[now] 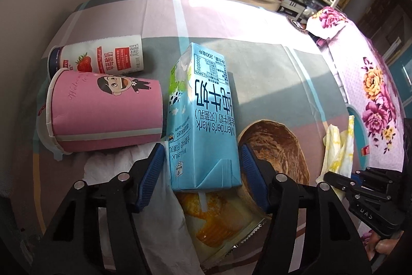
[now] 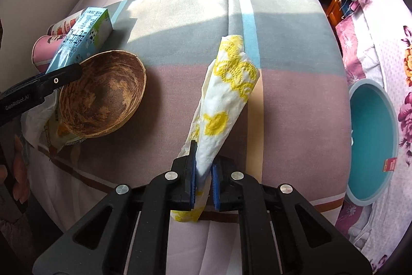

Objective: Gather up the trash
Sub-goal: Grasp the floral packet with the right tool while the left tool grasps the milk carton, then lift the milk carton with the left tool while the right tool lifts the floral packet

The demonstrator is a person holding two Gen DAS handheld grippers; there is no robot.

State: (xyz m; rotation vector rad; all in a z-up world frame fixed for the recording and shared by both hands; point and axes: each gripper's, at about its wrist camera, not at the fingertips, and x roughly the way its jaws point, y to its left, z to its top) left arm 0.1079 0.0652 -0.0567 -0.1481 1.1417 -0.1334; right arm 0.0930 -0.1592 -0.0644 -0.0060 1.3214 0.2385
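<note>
Furthest to the left gripper's left lie a white strawberry yoghurt cup and, just nearer, a pink paper cup with a cartoon face, both on their sides on the striped cloth of the bench. The left gripper itself brackets a light blue rectangular milk carton, whose long axis runs straight ahead, away along the fingers. The blue pads sit at either flank of the carton's near end; whether they already press it I cannot tell, though the carton rides above a snack wrapper with an orange picture and looks lifted. A white crumpled tissue lies under the left finger, and a brown coconut-shell bowl sits just to the right of the carton.

The right gripper is clamped on the narrow end of a white paper napkin with yellow print, which stands out forward and slightly rightward from the jaws. A teal round plastic bin, probably the trash container, opens off to this gripper's right, beside the bench. In my judgement the napkin goes first: the right gripper is much the nearer to the bin, and a swing rightward should carry it over the rim.
</note>
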